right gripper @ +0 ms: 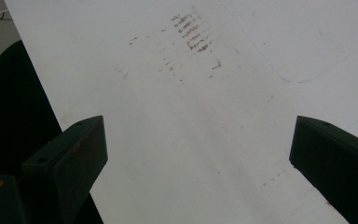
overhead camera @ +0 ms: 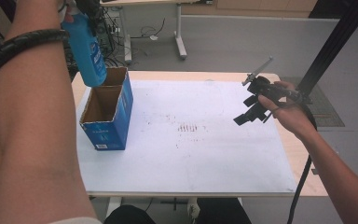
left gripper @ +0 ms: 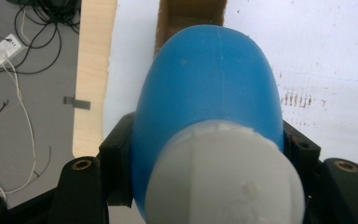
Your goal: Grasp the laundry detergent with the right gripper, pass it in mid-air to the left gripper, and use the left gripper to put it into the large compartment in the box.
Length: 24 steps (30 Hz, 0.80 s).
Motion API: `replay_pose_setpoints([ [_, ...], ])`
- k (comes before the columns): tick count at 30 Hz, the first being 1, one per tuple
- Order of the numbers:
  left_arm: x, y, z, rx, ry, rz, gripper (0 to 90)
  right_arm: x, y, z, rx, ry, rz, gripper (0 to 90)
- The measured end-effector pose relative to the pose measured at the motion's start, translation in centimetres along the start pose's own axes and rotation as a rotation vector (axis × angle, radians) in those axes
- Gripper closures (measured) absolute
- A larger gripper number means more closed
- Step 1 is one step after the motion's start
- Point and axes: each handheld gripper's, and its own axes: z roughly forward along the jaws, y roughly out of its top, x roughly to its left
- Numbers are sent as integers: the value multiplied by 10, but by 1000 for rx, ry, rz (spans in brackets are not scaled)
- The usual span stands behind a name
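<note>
A blue plastic bottle with a white cap hangs bottom down over the open blue cardboard box at the table's left. My left gripper is shut on the bottle near its cap, one jaw pressing each side. The bottle's lower end is level with the box's open top. In the left gripper view the box's brown inside shows past the bottle. My right gripper hovers above the table's right side, held in a hand, its jaws wide apart over bare white board with nothing between them.
A white board with faint brown smudges covers the wooden table. Cables and a power strip lie on the floor to the left. A black post rises at the far right.
</note>
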Motion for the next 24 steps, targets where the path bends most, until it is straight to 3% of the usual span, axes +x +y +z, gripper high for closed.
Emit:
replay_pose_setpoints([
  [13, 3, 4, 10, -5, -1, -2, 371, -1, 1, 2, 9, -4, 6, 41],
  [24, 14, 5, 38, 20, -20, -8, 371, 0, 4, 6, 28, -8, -2, 42],
])
